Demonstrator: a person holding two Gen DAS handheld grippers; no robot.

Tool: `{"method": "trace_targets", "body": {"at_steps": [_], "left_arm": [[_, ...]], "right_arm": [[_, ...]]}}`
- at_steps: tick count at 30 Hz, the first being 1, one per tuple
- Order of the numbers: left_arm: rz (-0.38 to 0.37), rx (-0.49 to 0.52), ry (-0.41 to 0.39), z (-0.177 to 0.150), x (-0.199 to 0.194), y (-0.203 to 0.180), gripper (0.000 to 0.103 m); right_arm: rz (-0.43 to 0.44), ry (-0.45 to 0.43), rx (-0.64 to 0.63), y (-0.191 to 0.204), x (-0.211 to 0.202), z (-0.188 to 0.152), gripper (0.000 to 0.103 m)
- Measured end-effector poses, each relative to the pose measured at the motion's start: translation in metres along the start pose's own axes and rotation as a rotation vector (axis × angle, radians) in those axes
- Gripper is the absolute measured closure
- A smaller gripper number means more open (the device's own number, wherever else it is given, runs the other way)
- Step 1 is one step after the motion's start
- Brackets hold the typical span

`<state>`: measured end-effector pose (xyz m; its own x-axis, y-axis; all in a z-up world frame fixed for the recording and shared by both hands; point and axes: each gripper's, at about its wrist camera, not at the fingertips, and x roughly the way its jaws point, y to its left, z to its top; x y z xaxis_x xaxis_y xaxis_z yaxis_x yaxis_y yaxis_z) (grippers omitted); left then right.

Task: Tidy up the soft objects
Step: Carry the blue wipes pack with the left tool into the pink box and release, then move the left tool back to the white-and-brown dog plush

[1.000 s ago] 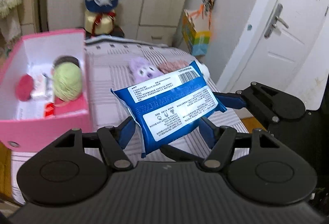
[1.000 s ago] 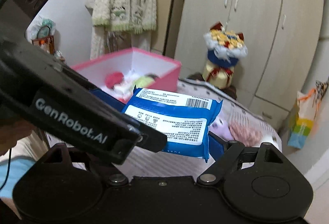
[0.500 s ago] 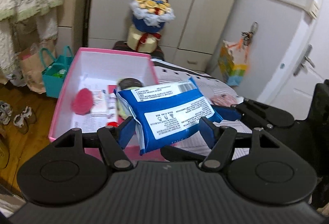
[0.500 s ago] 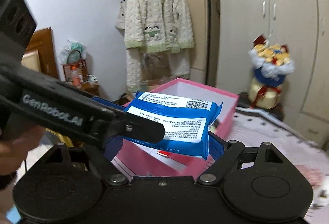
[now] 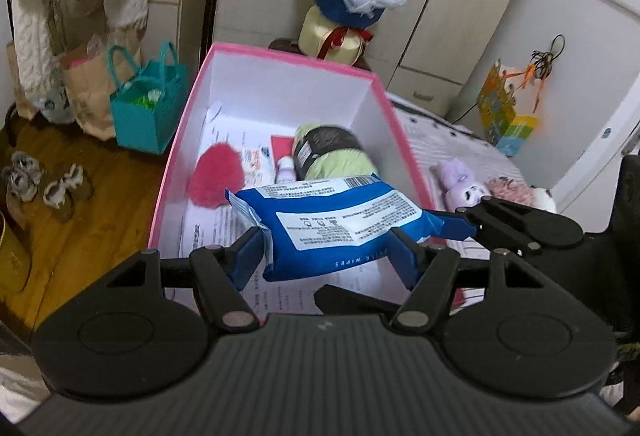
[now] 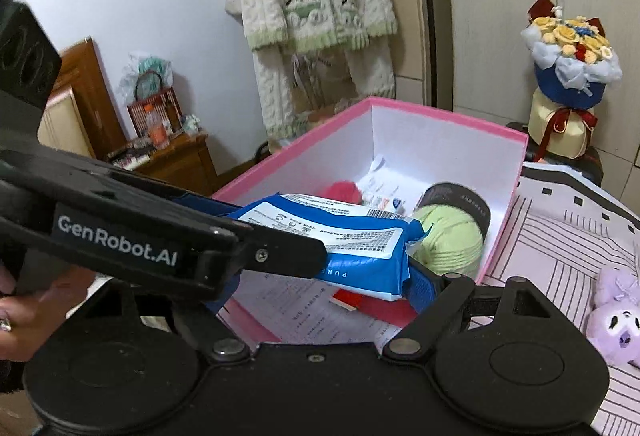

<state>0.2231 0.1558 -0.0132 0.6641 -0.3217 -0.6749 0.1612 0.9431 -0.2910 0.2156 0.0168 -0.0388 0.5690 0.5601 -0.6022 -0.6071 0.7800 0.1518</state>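
Here both tongs share one load: the blue wipes pack (image 5: 340, 224) hangs in the air over the near end of the pink box (image 5: 192, 108), pinched from two sides. The left tongs (image 5: 332, 256) grip it across its short width, their blue pads pressed on the pack's two long edges at a middling spread. The right tongs (image 6: 320, 276) hold it along its length, set wide, with one blue finger showing at the pack's crimped end in the right wrist view and the other hidden behind the left tool's black arm. The pack's long axis runs across the left wrist view, roughly crosswise to the box's long walls, and it tilts a little, the barcode end higher. The relation that matters for the coming move is vertical: the pack sits directly above open box floor, with the pink rim already beneath or behind it, so what remains is probably a short lowering and a letting go by both hands. Inside the box lie a fuzzy red puff (image 5: 216, 176), a green yarn ball (image 5: 336, 160) with a dark label band, a small bottle (image 5: 286, 170) and printed paper sheets lining the bottom. A purple plush toy (image 5: 464, 188) waits outside on the striped bed (image 6: 560, 236), beside the box.
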Motion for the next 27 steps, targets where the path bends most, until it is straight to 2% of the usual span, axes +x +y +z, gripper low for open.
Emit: {"method": "trace_targets", "body": {"at_steps": [3, 6, 8, 13, 18, 27], "left_arm": [[0.049, 0.001, -0.003, -0.002, 0.009, 0.006, 0.037], [0.173, 0.079, -0.057, -0.006, 0.007, 0.001, 0.037], [0.213, 0.116, -0.090, -0.009, -0.002, -0.001, 0.037], [0.157, 0.067, -0.091, -0.009, -0.022, 0.010, 0.036], [0.127, 0.076, -0.119, -0.010, -0.043, 0.000, 0.036], [-0.004, 0.179, -0.132, -0.015, -0.081, -0.047, 0.034]], "right_arm": [[-0.003, 0.030, -0.011, -0.001, 0.013, -0.001, 0.016], [-0.029, 0.035, -0.024, -0.003, 0.012, -0.002, 0.016], [-0.008, 0.020, -0.027, -0.006, 0.001, -0.003, 0.016], [0.042, -0.025, -0.013, -0.019, -0.032, -0.007, 0.016], [0.053, -0.041, 0.000, -0.030, -0.061, -0.016, 0.016], [-0.021, -0.084, -0.022, -0.043, -0.127, -0.030, 0.016]]}}
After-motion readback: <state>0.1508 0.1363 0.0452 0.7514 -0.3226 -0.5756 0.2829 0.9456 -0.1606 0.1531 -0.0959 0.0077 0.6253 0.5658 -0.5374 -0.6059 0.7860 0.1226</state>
